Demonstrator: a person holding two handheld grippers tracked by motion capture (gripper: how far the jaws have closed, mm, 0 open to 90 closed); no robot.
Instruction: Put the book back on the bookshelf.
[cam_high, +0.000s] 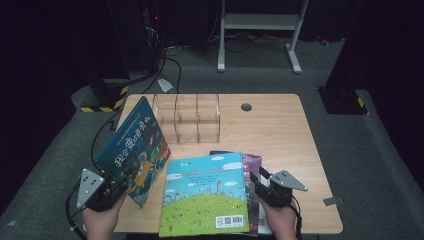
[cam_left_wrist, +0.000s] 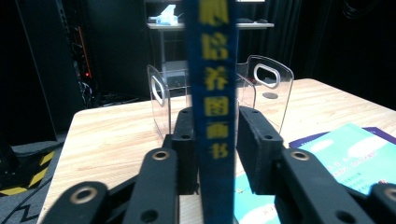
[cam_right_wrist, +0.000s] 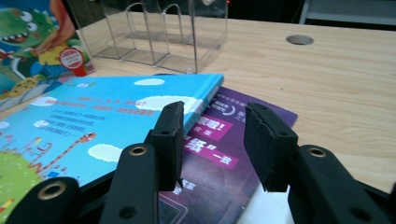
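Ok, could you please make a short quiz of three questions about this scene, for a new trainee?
1. True or false: the left gripper is shut on the blue book, which it holds raised and tilted off the table.
2. Which book lies directly on top of the purple book?
A. the dinosaur book
B. the sky-blue book with the green hill
C. no book
3. Fill in: the clear acrylic book holder stands at the ______ side of the table from the person.

Key:
1. True; in the left gripper view both jaws press on the book's spine.
2. B
3. far
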